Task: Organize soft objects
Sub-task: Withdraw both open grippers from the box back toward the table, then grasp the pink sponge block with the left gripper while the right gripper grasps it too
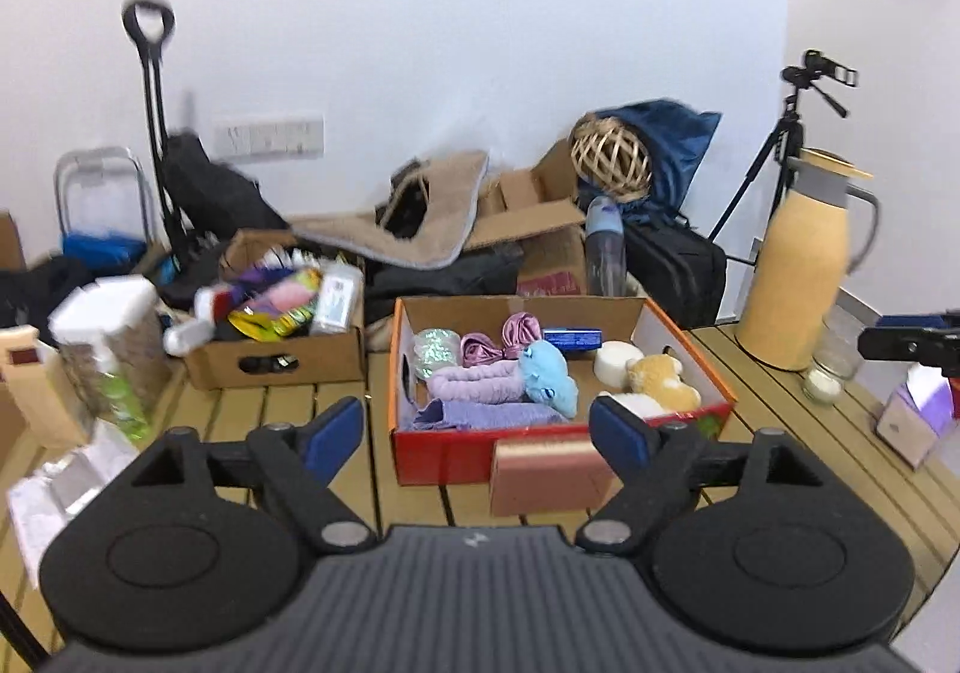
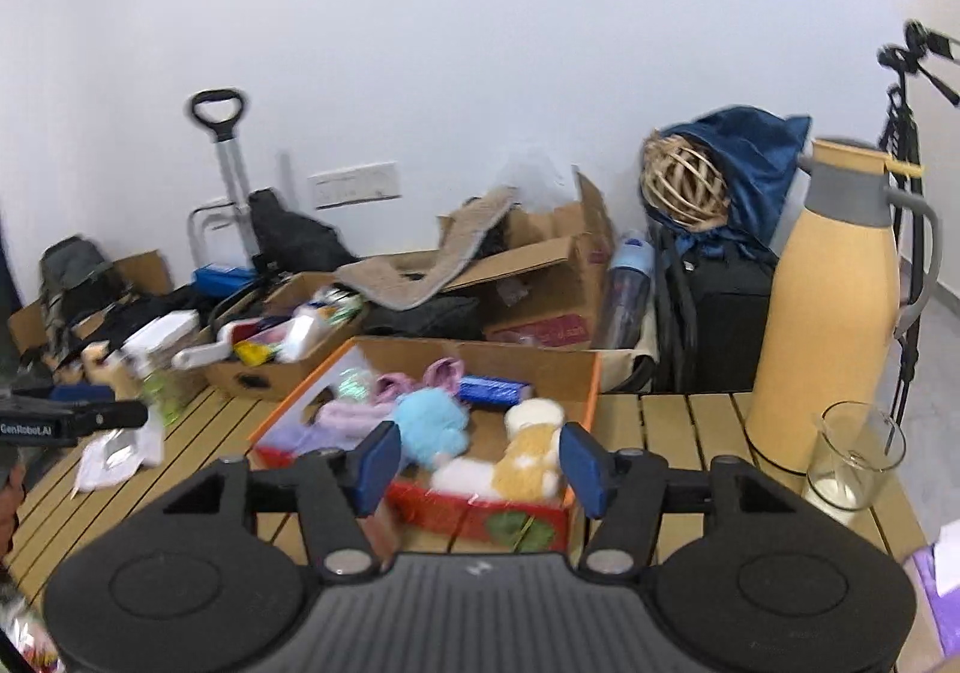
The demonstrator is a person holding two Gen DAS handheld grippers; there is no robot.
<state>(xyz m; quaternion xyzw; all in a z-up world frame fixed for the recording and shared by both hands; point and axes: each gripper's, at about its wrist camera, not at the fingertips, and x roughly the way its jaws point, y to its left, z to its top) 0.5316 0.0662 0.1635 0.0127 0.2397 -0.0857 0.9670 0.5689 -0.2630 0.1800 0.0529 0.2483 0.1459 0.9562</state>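
Item: red shoebox (image 1: 420,457) on the slatted wooden table (image 1: 798,433), holding soft goods: blue plush toy (image 1: 546,376), lilac fleece roll (image 1: 474,376), folded purple cloth (image 1: 480,413), pink satin scrunchies (image 1: 510,340), orange-and-white plush (image 1: 663,376). Outside, touching the box front: pink sponge block (image 1: 549,478), not yet stowed. Handling, by judgement: sponge light, compressible, non-slip; grip across its short faces, moderate squeeze. Plush items limp; take by the body, not the limbs. Left gripper (image 1: 477,430): jaws spread wide, empty, hovering before the box. Right gripper (image 2: 480,460): likewise spread, empty, above the box's near corner. Adjacent: cardboard box of sundries (image 1: 276,361), tan thermos jug (image 1: 798,277), glass (image 2: 852,463).
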